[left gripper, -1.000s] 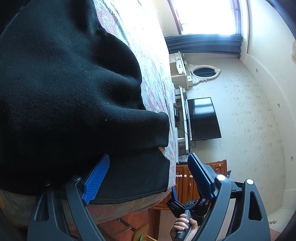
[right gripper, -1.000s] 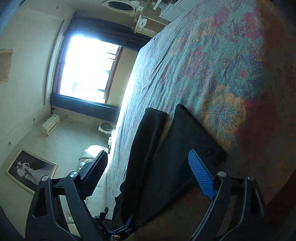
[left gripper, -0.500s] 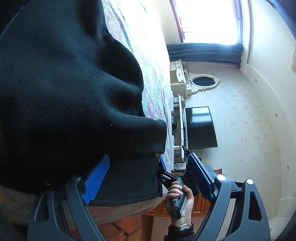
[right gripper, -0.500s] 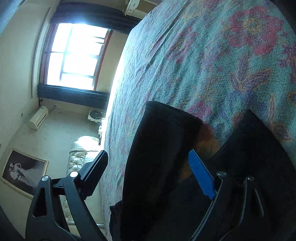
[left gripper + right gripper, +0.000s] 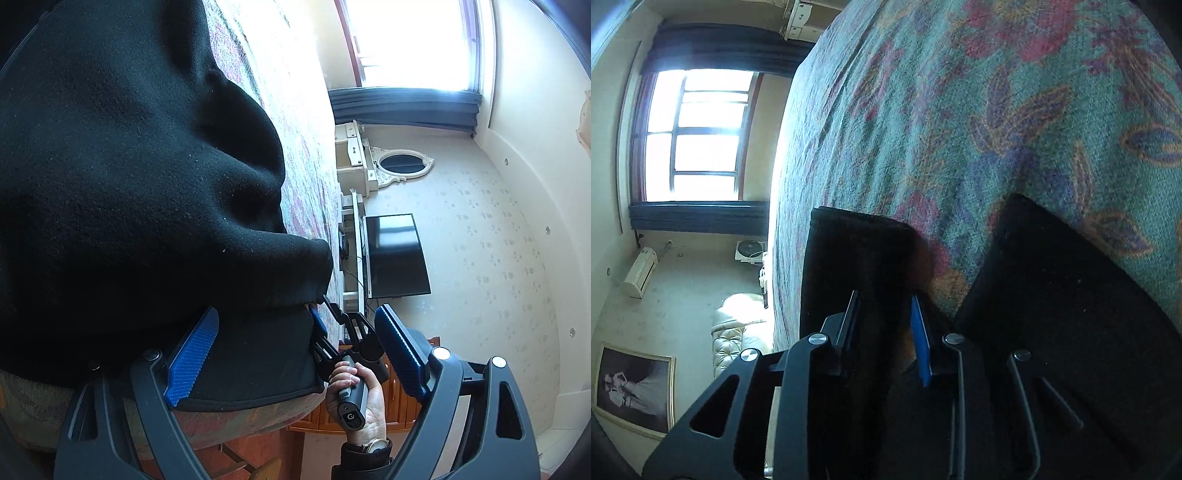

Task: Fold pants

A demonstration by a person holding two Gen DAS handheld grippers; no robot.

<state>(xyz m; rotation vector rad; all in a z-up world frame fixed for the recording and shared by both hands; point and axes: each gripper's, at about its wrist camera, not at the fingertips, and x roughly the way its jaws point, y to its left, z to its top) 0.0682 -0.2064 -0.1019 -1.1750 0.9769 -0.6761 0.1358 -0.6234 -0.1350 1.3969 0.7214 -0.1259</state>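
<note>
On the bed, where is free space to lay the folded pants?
Free: the wide flowered bedspread beyond the two leg ends of the black pants, up toward the window. A narrow bare wedge lies between the legs. Crowded: the near edge, where the right hand-held gripper has just been closing on one leg.

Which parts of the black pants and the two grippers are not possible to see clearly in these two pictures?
- Left wrist view: the black pants run past the left and top edges, so their full shape is cut off.
- Left wrist view: the right gripper is half hidden behind the hem.
- Right wrist view: the right gripper has just been closing on a trouser leg; dark cloth hides the pad contact.
- Right wrist view: the waistband is outside the frame.
</note>
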